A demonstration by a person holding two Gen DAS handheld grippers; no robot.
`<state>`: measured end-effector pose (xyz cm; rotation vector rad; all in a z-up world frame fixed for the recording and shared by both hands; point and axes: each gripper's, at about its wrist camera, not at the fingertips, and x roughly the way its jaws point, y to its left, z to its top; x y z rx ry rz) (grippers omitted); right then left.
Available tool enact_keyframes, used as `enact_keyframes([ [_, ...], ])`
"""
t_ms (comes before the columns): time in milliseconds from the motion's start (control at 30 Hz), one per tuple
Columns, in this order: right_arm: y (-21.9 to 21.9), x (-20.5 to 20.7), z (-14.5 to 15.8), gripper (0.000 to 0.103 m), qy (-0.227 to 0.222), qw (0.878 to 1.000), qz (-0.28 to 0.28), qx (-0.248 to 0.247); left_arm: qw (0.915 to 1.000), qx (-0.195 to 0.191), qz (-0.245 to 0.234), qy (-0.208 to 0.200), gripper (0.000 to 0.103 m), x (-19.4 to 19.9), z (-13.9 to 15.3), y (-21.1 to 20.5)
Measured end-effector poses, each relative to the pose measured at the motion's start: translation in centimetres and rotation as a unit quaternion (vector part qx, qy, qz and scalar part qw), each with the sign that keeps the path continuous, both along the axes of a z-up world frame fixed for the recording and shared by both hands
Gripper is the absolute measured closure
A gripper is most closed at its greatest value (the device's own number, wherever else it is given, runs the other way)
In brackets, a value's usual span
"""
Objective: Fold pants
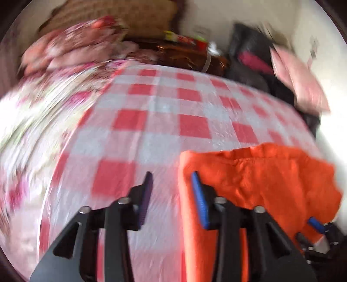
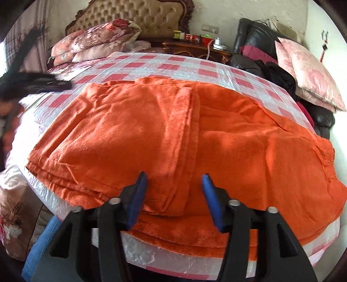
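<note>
**Bedroom fold check: both grippers clear of the cloth**

Bedroom setting: a tufted headboard at 12 o'clock, a wooden nightstand just right of it, a black leather sofa with a pink cushion at 2 o'clock. I am working over a red-and-white checked bed cover.

The orange pants lie flat on it and fill the centre of the right wrist view, with one folded layer ending in an edge running from 12 towards 6 o'clock. Their near hem hangs at the bed edge.

My right gripper stands with jaws apart above that near hem, nothing between the pads. My left gripper is likewise parted, straddling the left border of the pants without pinching it; that view is motion-blurred.

Risks, as I judge them:
- The fleecy layers are stacked; a shallow pinch could take only the top layer and skew the fold.
- The cover looks slick, so the bundle may slide towards the edge when pulled.
- The near hem overhangs and could drag the bundle off.
</note>
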<state>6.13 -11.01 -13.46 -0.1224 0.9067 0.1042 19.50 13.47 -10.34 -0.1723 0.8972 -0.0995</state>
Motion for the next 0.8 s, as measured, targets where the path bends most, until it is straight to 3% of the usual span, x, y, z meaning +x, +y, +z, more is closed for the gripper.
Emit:
enact_keyframes([
  [100,-0.3,-0.3,0.8,0.044,0.0,1.0,-0.016,0.012,0.9989,-0.043,0.015,-0.006,0.066,-4.6,-0.4,1.6],
  [200,1.5,-1.3,1.9,0.044,-0.043,0.999,0.01,-0.015,0.9988,-0.046,-0.002,-0.017,0.066,-9.1,-0.8,0.9],
  [300,2.8,-1.1,1.2,0.044,-0.026,0.999,0.02,-0.034,0.9994,0.006,-0.029,-0.02,0.066,-12.0,-1.5,-1.5],
  [433,3.2,-1.1,0.4,0.042,-0.012,0.999,0.011,-0.05,0.9968,0.062,-0.048,-0.009,0.065,-13.0,-3.0,-3.7],
  [567,2.8,-1.1,0.2,0.041,-0.006,0.999,0.001,-0.039,0.996,0.079,-0.038,-0.018,0.059,-13.4,-3.5,-3.9],
  [733,2.7,-1.0,0.1,0.041,-0.004,0.999,0.001,-0.034,0.9988,0.042,-0.024,-0.011,0.056,-13.2,-3.5,-2.8],
  [800,2.6,-0.9,0.1,0.04,-0.004,1.0,0.0,-0.031,0.9997,0.005,-0.023,-0.008,0.056,-13.5,-3.4,-2.3],
])
